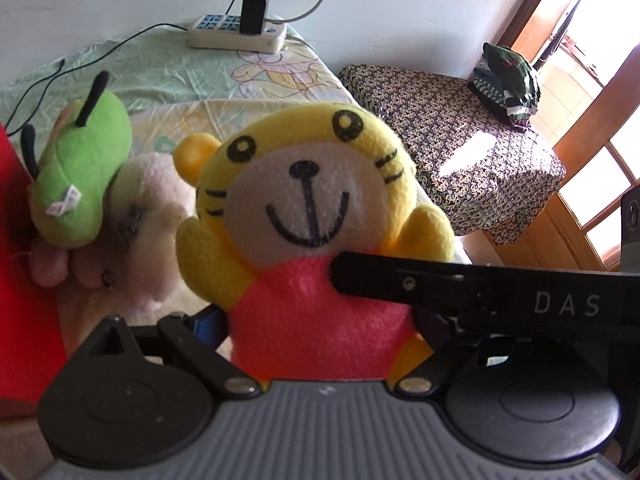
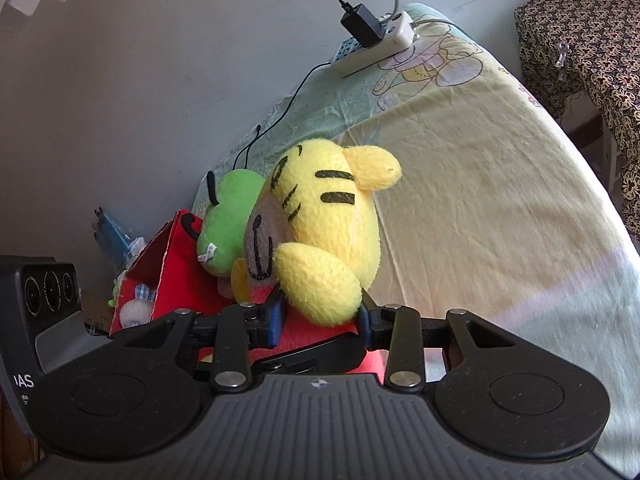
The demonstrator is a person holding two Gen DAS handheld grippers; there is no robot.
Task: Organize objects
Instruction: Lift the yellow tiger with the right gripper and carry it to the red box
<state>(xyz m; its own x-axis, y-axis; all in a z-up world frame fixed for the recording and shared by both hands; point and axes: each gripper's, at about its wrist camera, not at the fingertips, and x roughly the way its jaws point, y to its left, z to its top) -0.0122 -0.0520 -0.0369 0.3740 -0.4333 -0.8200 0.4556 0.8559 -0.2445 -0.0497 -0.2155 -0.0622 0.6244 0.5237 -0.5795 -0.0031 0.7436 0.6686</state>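
Note:
A yellow tiger plush (image 1: 308, 184) with a pink body faces the left wrist camera, held above a bed. My left gripper (image 1: 320, 320) is shut on its pink body, one finger on each side. My right gripper (image 2: 320, 316) is shut on the same tiger plush (image 2: 328, 232) near its arm; in the left wrist view one black finger (image 1: 400, 284) of the right gripper presses on the chest. Just to the left lie a green plush (image 1: 80, 176) with black antennae and a cream plush (image 1: 148, 216). They rest by a red box (image 2: 176, 264).
The bed sheet (image 2: 480, 200) stretches to the right. A white power strip (image 1: 236, 34) with a black charger and cables lies at the bed's far end. A patterned cloth-covered table (image 1: 460, 128) with folded clothes (image 1: 506, 80) stands right of it, by a wooden door (image 1: 592, 184).

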